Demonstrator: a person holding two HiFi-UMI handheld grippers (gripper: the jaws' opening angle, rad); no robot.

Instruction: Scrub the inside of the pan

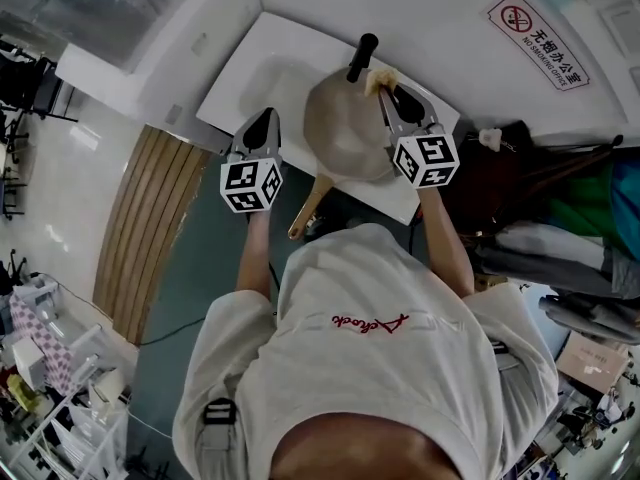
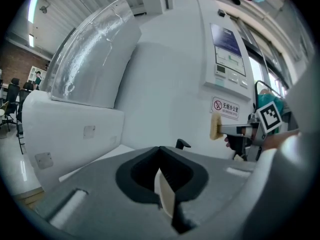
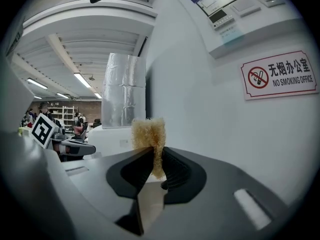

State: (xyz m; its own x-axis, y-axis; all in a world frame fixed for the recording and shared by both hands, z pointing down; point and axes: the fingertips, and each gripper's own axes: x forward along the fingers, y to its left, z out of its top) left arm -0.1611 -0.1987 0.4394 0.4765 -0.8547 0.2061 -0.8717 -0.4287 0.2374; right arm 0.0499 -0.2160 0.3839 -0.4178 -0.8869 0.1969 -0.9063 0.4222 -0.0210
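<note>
Right gripper view — sign (image 3: 278,79) "NO SMOKING OFFICE", tongs (image 3: 156,156) pinching scrubber (image 3: 148,131)

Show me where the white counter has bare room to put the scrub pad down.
Bare counter lies left of the pan, between it and the counter's left edge, beyond the left tool. The right side is crowded: pan, right tool with the scrub pad, and wall leave hardly any gap.

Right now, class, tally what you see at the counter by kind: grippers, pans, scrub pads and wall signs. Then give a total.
Grippers: 2 (left gripper, right gripper)
Pans: 1 (pan)
Scrub pads: 1 (scrub pad, held by the right gripper)
Wall signs: 1 (no-smoking sign)
Total: 5
</note>
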